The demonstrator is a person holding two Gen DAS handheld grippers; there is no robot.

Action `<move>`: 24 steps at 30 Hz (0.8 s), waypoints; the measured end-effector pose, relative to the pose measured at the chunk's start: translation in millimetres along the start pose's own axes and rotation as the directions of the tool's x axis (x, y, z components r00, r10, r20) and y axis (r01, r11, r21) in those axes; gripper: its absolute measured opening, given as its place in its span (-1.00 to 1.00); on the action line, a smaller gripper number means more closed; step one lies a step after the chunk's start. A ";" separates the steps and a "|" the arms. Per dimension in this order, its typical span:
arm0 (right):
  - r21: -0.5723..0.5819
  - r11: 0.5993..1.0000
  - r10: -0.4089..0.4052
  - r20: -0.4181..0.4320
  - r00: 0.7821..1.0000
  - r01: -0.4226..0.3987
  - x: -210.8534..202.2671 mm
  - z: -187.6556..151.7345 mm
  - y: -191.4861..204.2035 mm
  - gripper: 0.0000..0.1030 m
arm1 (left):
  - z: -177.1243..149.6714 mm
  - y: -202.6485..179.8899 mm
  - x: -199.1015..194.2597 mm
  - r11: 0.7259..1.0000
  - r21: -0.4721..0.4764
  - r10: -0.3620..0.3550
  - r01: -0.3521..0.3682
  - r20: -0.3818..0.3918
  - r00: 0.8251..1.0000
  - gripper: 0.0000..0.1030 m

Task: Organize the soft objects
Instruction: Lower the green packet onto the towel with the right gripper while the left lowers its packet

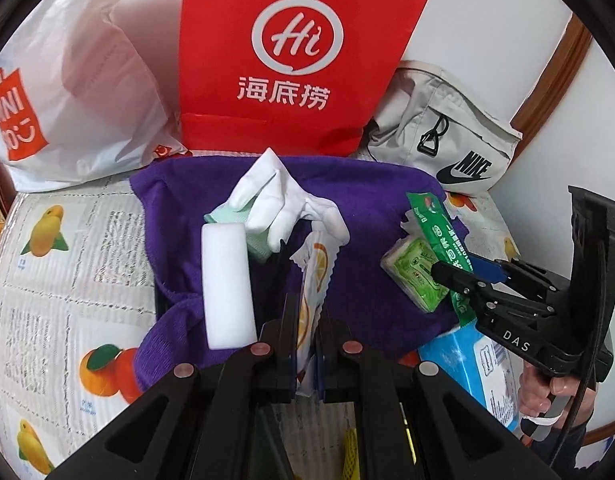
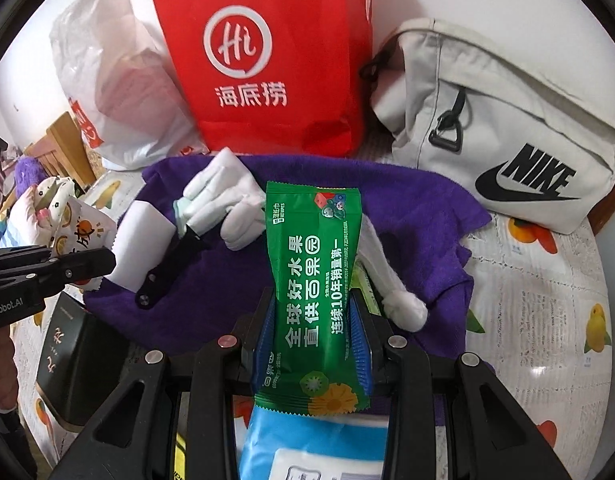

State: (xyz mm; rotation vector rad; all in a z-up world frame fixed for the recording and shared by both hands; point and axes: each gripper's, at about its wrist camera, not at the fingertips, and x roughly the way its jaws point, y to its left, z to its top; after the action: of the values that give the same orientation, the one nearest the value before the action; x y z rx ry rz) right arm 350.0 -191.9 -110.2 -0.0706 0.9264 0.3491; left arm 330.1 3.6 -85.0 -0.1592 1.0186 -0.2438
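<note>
Two grippers are working over one purple towel [image 1: 347,280] spread on a bench [image 1: 67,240] covered in fruit-print cloth. Along the white wall at the top of the frame, three bags are standing: a white plastic bag [image 1: 79,92], a red paper bag [image 1: 291,60] and a grey Nike pouch [image 1: 447,136]. On the towel one white foam block [image 1: 225,284] and one white glove [image 1: 279,208] are lying. At lower centre the left gripper [image 1: 307,320] fingers are pinching an orange-print sachet [image 1: 315,272]. The right gripper [image 2: 317,340] fingers are gripping a green wipes packet [image 2: 315,280].
</note>
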 end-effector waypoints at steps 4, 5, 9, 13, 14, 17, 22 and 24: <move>0.002 1.000 0.007 -0.025 1.000 -0.007 10.5 1.9 -0.8 -0.32 | 3.9 1.4 10.8 1.000 -0.008 -0.010 0.010 -0.022 1.000 -0.87; 0.003 1.000 0.011 -0.030 0.999 -0.011 12.2 2.7 -1.0 -0.32 | 5.1 2.1 14.1 1.000 -0.012 -0.009 0.009 -0.028 1.000 -0.87; 0.004 1.000 0.008 -0.036 0.999 -0.008 16.8 5.9 -1.1 -0.31 | 9.8 3.3 25.2 1.000 -0.020 -0.014 0.013 -0.051 0.999 -0.87; -0.011 1.000 -0.001 -0.043 0.999 0.000 19.1 6.3 -1.5 -0.19 | 12.8 4.1 32.3 1.000 -0.028 -0.016 0.014 -0.057 0.998 -0.86; -0.013 1.000 -0.004 -0.040 0.999 0.003 19.8 6.6 -1.6 -0.11 | 13.2 4.4 34.1 1.000 -0.028 -0.015 0.014 -0.059 0.998 -0.86; -0.020 1.000 -0.016 -0.027 1.000 0.015 19.2 6.2 -1.8 0.11 | 13.9 4.8 40.5 0.999 -0.035 -0.016 0.014 -0.069 0.997 -0.86; -0.017 1.000 -0.024 0.010 1.000 0.024 6.4 3.2 -4.0 0.11 | 14.2 3.1 46.9 0.999 -0.035 -0.016 0.014 -0.080 0.997 -0.86; -0.011 1.000 -0.023 0.027 0.999 0.023 -0.5 0.8 -5.1 0.11 | 14.1 3.3 48.1 0.999 -0.034 -0.005 0.002 -0.079 0.997 -0.86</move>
State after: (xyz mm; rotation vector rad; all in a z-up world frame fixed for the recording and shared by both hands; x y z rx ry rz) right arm 352.0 -196.6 -109.7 -0.0864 0.8968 0.3334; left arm 366.7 -6.2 -118.0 -0.1836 1.1012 -0.2374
